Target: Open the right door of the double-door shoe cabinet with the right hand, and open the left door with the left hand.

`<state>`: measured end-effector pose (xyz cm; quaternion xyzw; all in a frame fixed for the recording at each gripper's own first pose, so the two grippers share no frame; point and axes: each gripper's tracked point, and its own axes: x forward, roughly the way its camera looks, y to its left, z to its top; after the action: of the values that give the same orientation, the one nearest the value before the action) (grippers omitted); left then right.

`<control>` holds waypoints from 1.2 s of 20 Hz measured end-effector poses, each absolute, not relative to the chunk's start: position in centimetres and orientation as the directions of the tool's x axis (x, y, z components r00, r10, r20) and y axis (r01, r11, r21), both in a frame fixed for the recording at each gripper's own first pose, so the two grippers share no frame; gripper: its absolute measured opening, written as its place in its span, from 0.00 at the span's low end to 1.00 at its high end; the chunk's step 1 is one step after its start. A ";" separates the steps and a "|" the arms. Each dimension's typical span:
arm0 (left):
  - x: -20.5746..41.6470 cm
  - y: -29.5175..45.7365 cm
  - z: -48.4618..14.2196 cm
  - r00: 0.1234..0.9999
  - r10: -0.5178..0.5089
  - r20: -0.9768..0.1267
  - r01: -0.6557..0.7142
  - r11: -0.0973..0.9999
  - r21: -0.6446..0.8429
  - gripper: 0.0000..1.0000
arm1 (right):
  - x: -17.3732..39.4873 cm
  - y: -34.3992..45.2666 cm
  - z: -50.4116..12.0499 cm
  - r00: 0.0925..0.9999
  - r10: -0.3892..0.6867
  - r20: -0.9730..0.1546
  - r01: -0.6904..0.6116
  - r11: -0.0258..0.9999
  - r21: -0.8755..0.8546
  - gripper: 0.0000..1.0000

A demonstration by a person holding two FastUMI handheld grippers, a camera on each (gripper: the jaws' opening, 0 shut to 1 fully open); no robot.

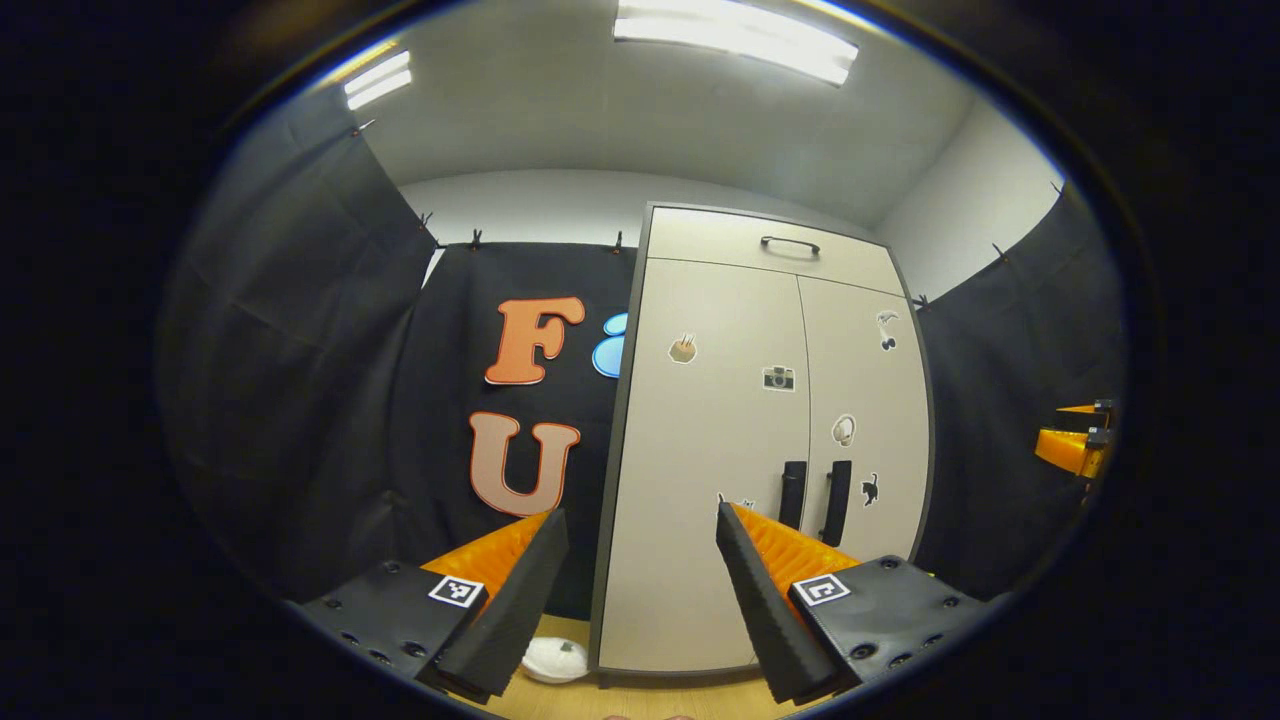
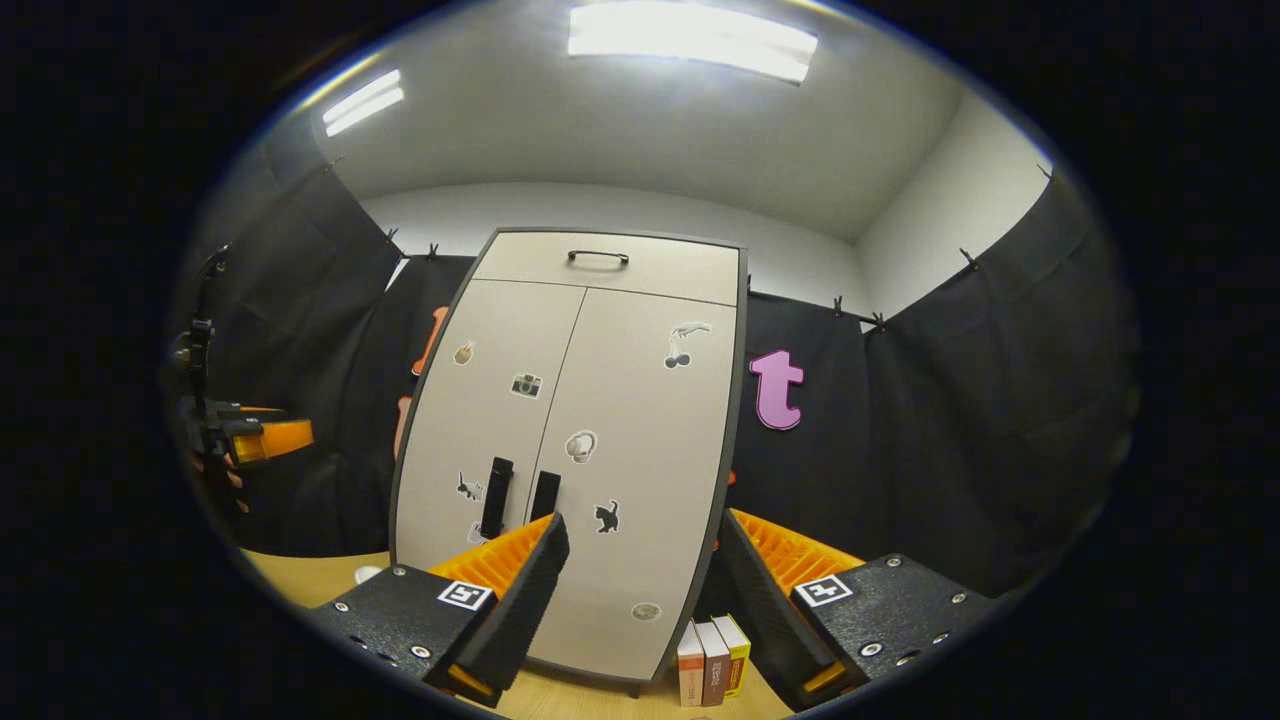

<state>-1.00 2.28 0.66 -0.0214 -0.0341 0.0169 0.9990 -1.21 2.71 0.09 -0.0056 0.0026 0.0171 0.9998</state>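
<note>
A tall beige shoe cabinet [image 1: 740, 440] [image 2: 570, 420] stands on the wooden floor with both doors closed and stickers on them. The left door's dark vertical handle [image 1: 792, 494] [image 2: 496, 496] and the right door's handle [image 1: 837, 502] [image 2: 545, 496] sit side by side at the centre seam. My left gripper [image 1: 640, 520] is open, well short of the cabinet, with nothing between its fingers. My right gripper [image 2: 640, 525] is open too, also away from the doors. The right gripper [image 1: 1078, 445] appears far right in the left gripper view; the left gripper [image 2: 250, 435] appears far left in the right gripper view.
A drawer with a dark handle [image 1: 790, 244] [image 2: 598, 257] tops the cabinet. A white rounded object [image 1: 555, 660] lies on the floor at the cabinet's left foot. Three books [image 2: 712, 660] stand at its right foot. Black cloth walls surround the booth.
</note>
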 end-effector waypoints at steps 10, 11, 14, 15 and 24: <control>-1.2 1.7 0.9 0.998 0.017 0.065 -0.016 1.000 -0.017 0.96 | 1.2 5.6 -1.6 0.996 0.085 -0.036 -0.084 0.996 0.031 0.94; -1.2 1.7 0.9 0.998 0.015 0.063 -0.014 1.000 -0.012 0.95 | 1.9 6.1 -2.1 0.995 0.085 -0.052 -0.083 0.996 0.029 0.94; -1.0 2.2 0.6 0.999 0.037 0.037 -0.037 0.999 -0.004 0.96 | 4.1 8.9 -2.9 0.986 0.133 -0.099 -0.128 0.990 0.060 0.93; -1.0 2.3 0.5 0.999 0.035 0.022 -0.034 0.999 -0.014 0.96 | 4.9 9.9 -3.2 0.981 0.154 -0.115 -0.146 0.986 0.076 0.93; -1.5 6.6 0.9 0.996 0.088 -0.001 -0.088 0.996 -0.002 0.96 | 12.5 16.2 -7.3 0.947 0.213 -0.239 -0.191 0.975 0.113 0.91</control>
<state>-1.53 6.59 0.90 -0.0009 0.0003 0.0443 0.9990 12.49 16.15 -7.27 0.0441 0.1256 0.1024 0.9858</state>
